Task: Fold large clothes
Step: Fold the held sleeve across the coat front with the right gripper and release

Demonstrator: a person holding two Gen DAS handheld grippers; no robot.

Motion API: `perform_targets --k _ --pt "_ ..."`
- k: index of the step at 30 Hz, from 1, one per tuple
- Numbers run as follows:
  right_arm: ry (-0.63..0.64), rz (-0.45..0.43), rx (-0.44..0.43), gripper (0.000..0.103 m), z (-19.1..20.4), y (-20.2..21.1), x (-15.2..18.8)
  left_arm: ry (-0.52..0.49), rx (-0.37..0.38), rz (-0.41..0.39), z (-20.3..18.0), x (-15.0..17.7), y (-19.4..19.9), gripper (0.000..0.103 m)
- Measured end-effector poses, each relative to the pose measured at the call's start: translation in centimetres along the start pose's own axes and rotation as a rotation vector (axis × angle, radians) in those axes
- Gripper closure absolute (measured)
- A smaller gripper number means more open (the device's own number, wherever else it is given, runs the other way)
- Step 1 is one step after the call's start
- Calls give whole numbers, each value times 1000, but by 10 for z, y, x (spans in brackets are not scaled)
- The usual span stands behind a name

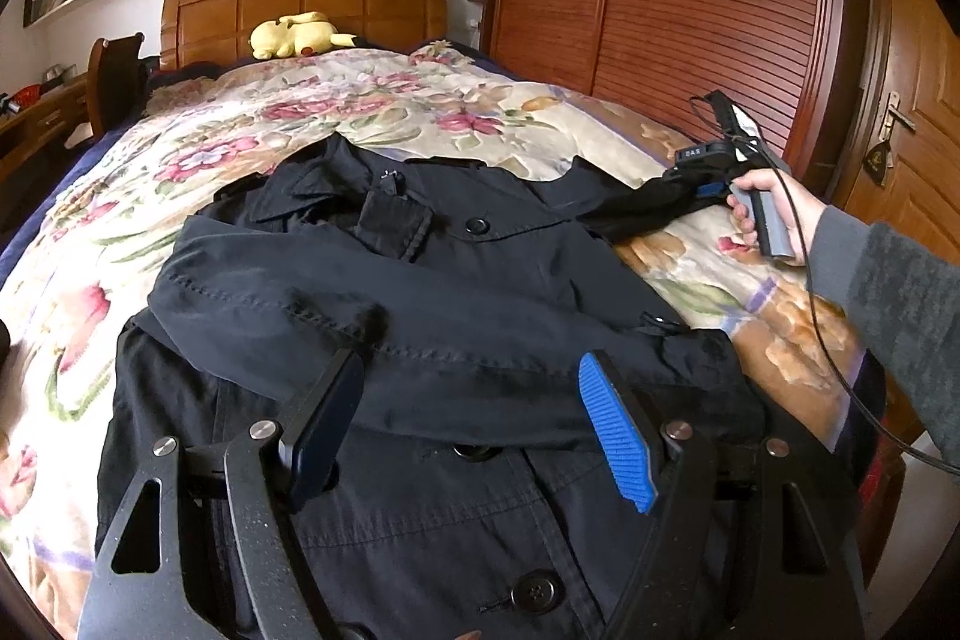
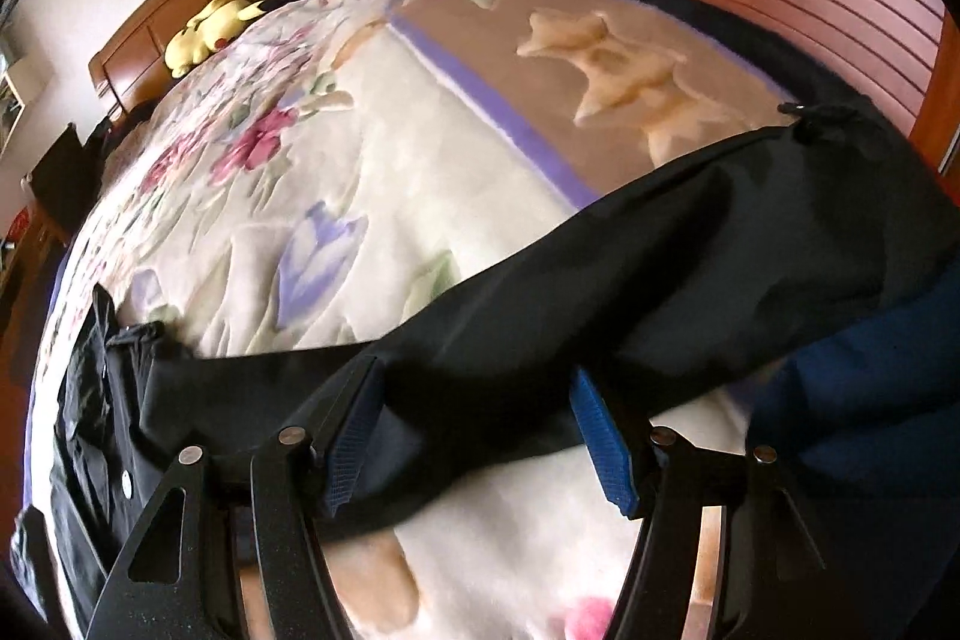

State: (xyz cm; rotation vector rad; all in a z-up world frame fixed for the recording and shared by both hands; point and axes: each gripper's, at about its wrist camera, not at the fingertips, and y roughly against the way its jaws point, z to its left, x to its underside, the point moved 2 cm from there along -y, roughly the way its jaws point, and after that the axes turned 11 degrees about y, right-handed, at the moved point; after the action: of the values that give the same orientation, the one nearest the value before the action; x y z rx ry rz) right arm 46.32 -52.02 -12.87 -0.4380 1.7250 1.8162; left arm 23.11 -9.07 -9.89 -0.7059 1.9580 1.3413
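While coat (image 1: 420,292) lies collar toward headboard (image 1: 312,4), left claw (image 1: 474,424) apart, right claw (image 2: 480,436) apart around sleeve (image 2: 600,292).

No legible text, only blurred marks on right tongs (image 1: 699,152)

Black trench coat (image 1: 456,316), buttoned front up, lying on the bed with its collar toward 12 o'clock. 1 sleeve (image 1: 336,292) is folded across the chest; the other sleeve (image 2: 600,280) extends outward toward 2 o'clock, lifted off the blanket.
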Motion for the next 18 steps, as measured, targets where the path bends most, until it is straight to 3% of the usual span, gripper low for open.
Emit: perform_targets --k 2,4,6,11,18 --pt "9 17 16 47 0 -7 -4 -1 -2 2 1 0 0 28" --pt "48 21 33 82 3 -11 -5 -2 -4 5 2 0 0 28" --pt "91 5 28 94 9 -6 -5 -2 -3 2 3 0 2 28" --pt "203 -128 -12 97 42 33 -11 0 -12 4 6 1 6 28" --pt "419 -229 -170 97 131 104 6 12 -11 0 9 1 10 28"
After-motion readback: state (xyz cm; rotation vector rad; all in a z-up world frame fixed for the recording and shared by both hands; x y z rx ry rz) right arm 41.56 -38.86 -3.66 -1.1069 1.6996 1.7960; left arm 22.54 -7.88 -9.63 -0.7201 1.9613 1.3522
